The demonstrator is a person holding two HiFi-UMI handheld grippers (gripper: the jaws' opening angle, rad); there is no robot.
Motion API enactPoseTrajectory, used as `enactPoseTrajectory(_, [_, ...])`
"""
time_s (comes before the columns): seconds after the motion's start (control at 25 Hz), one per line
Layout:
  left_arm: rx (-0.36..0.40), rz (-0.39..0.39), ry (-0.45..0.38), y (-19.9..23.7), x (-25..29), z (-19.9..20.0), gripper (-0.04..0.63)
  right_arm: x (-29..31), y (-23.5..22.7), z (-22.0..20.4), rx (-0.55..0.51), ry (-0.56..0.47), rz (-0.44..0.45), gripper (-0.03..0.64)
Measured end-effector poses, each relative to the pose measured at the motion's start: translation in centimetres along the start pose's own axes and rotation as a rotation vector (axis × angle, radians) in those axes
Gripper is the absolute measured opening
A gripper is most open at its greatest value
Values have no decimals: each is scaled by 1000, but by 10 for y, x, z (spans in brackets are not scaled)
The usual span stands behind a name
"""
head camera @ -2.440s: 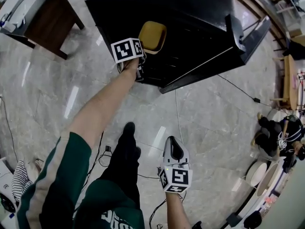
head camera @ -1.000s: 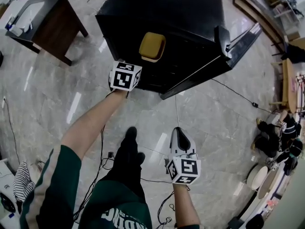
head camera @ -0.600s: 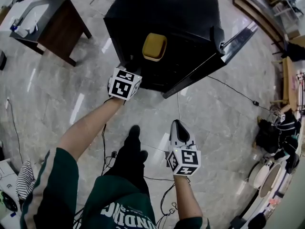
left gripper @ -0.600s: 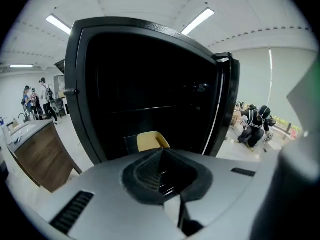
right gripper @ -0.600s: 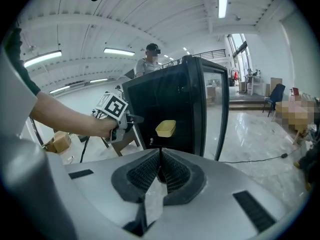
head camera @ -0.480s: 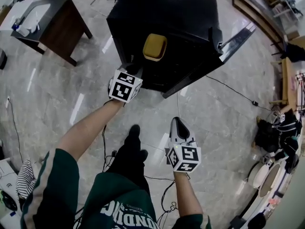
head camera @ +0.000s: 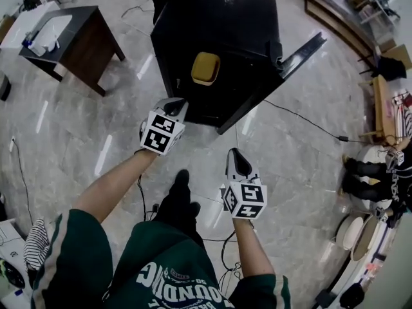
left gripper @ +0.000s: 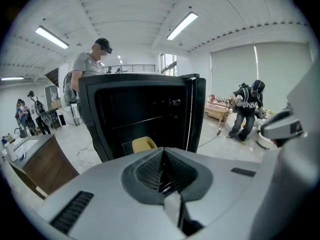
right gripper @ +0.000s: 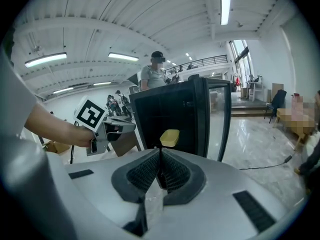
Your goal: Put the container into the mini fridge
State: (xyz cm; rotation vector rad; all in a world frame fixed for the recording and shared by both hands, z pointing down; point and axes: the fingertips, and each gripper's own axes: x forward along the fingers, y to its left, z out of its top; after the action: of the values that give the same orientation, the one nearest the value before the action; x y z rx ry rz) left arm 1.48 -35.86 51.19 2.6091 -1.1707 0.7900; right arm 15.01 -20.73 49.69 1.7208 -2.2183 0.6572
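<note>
The yellow container (head camera: pixel 206 67) sits on a shelf inside the black mini fridge (head camera: pixel 219 18), whose door (head camera: pixel 299 47) stands open to the right. My left gripper (head camera: pixel 175 103) hangs in front of the fridge opening, clear of the container, shut and empty. The left gripper view shows the container (left gripper: pixel 144 144) beyond the closed jaws of the left gripper (left gripper: pixel 162 155). My right gripper (head camera: pixel 235 154) is lower over the floor, also shut with nothing in it. In the right gripper view, the container (right gripper: pixel 169 137) shows past the right gripper (right gripper: pixel 160 156), with the left gripper (right gripper: pixel 107 129) to the left.
A brown table (head camera: pixel 71 34) stands at the far left. Cables (head camera: pixel 302 118) trail over the marble floor. My feet (head camera: pixel 177 195) are just below the grippers. A person (left gripper: pixel 92 64) stands behind the fridge, and others (left gripper: pixel 247 109) are off to the right.
My left gripper has drawn back from the container and out of the fridge opening. The container stays on the shelf. The right gripper has crept a little toward the fridge.
</note>
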Motion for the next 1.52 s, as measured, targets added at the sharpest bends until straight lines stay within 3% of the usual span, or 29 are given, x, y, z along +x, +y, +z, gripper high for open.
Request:
enactPoseTrajectory(0.36, [121, -64, -6, -43, -46, 10, 14, -31, 8, 16, 26, -41, 2, 37])
enactPoseTrajectory(0.64, [156, -125, -22, -82, -78, 19, 14, -51, 20, 19, 15, -63, 17, 37])
enactPoseTrajectory(0.88, [247, -153, -42, -101, -96, 28, 14, -63, 25, 29, 19, -91, 28, 36])
enactPoseTrajectory(1.16, [292, -179, -46, -113, -108, 28, 14, -71, 36, 27, -16, -87, 44, 35])
enactPoseTrajectory(1.52, [291, -174, -58, -109, -115, 26, 14, -73, 45, 30, -38, -90, 64, 34])
